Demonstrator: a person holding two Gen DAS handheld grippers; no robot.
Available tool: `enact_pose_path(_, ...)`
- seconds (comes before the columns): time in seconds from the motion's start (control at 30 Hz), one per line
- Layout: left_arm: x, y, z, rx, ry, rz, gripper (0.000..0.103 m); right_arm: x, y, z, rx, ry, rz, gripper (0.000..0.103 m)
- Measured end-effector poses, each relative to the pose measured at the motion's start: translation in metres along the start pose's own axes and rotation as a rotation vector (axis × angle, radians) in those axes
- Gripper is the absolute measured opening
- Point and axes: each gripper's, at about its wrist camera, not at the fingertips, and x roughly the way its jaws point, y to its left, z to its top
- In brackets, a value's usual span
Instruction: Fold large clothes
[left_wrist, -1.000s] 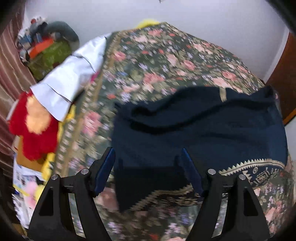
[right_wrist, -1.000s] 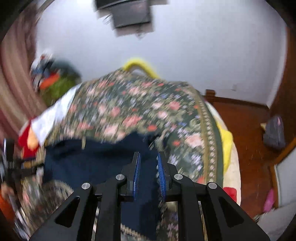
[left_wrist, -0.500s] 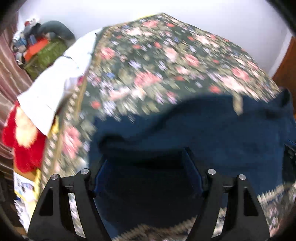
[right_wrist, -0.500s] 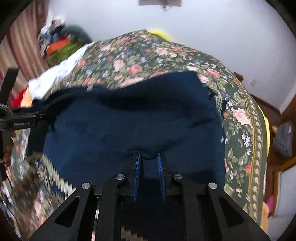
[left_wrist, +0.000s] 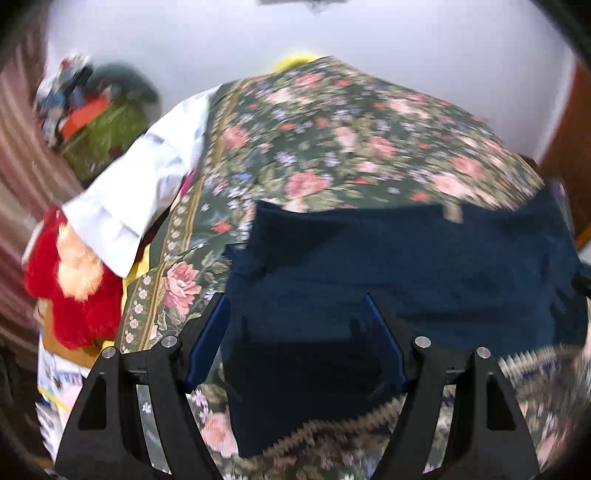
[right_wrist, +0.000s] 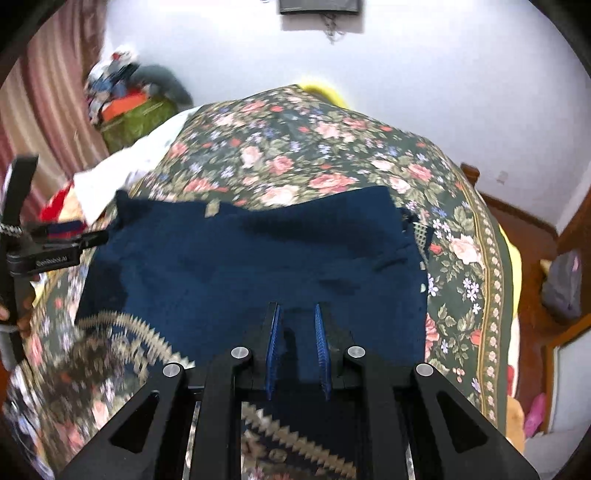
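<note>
A dark navy garment (left_wrist: 388, 266) with a beige zigzag-patterned hem lies folded over on the floral bedspread (left_wrist: 332, 122). My left gripper (left_wrist: 295, 314) is open, its blue-padded fingers wide apart just above the garment's near left part, holding nothing. In the right wrist view the same garment (right_wrist: 240, 258) spreads across the bed. My right gripper (right_wrist: 297, 317) stands narrowly open over the garment's near edge, with a gap between the pads and no cloth pinched. The left gripper's body (right_wrist: 44, 247) shows at the left edge of that view.
A white cloth (left_wrist: 140, 184) and a red plush toy (left_wrist: 66, 280) lie off the bed's left side. A green bag with piled things (right_wrist: 136, 114) stands in the far left corner by a striped curtain. Wooden floor and a door (right_wrist: 532, 236) are at the right.
The right gripper carried the garment's edge forward over the bed and let it go; its pads now stand slightly apart. The left gripper stayed open and pulled back a little.
</note>
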Motion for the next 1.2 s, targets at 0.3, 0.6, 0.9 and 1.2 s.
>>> enact_pose_path(0.3,-0.032,-0.045,-0.024,0.068,-0.029,-0.121,0.074,-0.012,0.034,-0.029,-0.030,0.009,0.035,0.014)
enact_pose_path(0.6,0.017,-0.069,-0.044,0.016,0.074,-0.158,0.076,0.033,0.021,-0.050,-0.048,0.083,-0.097,0.014)
enact_pose_path(0.9,0.032,-0.075,-0.056,0.014,0.029,-0.114,0.089,0.041,0.014,-0.057,-0.129,0.051,-0.221,0.015)
enact_pose_path(1.2,0.031,-0.056,-0.063,-0.050,0.073,-0.159,0.089,0.039,-0.010,-0.062,-0.097,0.033,-0.349,0.076)
